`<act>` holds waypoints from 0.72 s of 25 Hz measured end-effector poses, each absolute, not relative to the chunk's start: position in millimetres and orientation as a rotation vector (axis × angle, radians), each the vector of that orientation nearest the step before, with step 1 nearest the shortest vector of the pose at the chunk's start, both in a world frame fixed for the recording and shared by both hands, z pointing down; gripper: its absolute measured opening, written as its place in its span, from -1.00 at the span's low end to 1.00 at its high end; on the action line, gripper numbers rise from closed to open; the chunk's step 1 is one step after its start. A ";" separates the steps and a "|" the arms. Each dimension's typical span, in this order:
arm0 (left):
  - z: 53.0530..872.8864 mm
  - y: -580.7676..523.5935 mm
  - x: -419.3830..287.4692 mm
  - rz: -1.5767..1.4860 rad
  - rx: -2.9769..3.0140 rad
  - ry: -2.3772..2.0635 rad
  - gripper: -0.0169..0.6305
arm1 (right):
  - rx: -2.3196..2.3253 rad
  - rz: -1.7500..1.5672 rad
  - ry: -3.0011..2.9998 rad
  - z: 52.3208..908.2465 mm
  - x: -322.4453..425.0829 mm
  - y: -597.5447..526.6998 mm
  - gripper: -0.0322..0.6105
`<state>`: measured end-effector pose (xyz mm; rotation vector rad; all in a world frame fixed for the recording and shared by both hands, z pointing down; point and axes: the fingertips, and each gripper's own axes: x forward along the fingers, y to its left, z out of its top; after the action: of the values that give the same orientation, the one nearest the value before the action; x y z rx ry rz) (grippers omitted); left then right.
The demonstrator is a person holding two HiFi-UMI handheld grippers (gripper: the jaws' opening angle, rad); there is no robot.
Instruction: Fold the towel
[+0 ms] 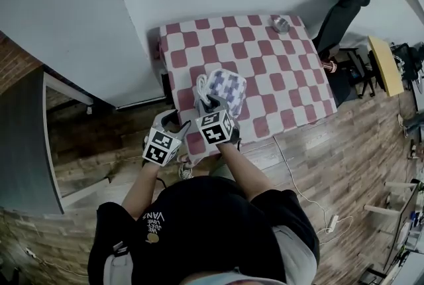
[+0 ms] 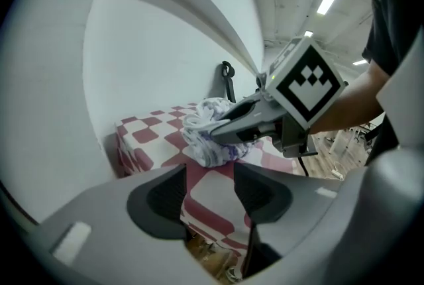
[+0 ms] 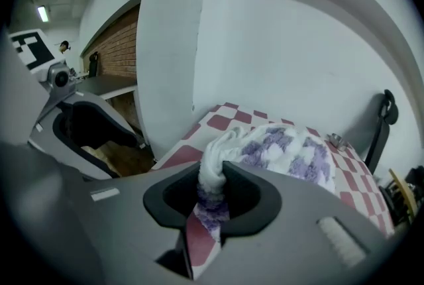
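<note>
A white towel with purple checks [image 1: 224, 88] lies bunched near the front left corner of the table with the red and white checked cloth [image 1: 278, 65]. My right gripper [image 3: 211, 192] is shut on the towel [image 3: 285, 152], with a fold of it pinched between the jaws. In the head view the right gripper [image 1: 211, 105] sits at the towel's near edge. My left gripper [image 2: 209, 191] is open with nothing between its jaws, just left of the right one and off the table's front edge [image 1: 169, 123]. From the left gripper view the towel [image 2: 209, 134] shows beyond the jaws.
A small metal cup [image 1: 281, 26] stands at the table's far right corner. A black chair [image 1: 341, 12] is at the table's right side. A white wall [image 1: 79, 18] runs along the left. A white cable [image 1: 298, 191] lies on the wooden floor.
</note>
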<state>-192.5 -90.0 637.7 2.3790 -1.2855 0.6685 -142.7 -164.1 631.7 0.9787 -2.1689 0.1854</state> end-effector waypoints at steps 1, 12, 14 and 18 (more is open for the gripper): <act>638.6 -88.6 -198.2 0.658 2.362 -1.297 -0.33 | 0.965 0.176 -2.160 637.4 -146.2 -163.7 -0.62; 628.4 -97.9 -220.2 0.577 2.323 -1.363 -0.33 | 0.857 0.240 -2.230 663.3 -158.2 -163.1 -0.52; 626.1 -100.1 -213.3 0.570 2.335 -1.351 -0.33 | 0.809 0.258 -2.264 659.5 -161.3 -158.0 -0.37; 622.0 -102.6 -197.9 0.562 2.361 -1.325 -0.33 | 0.797 0.272 -2.353 642.0 -162.4 -148.6 -0.29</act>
<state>-197.9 -102.6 622.0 2.3615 -1.3252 0.5623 -162.4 -148.6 642.0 0.7971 -2.3529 0.2718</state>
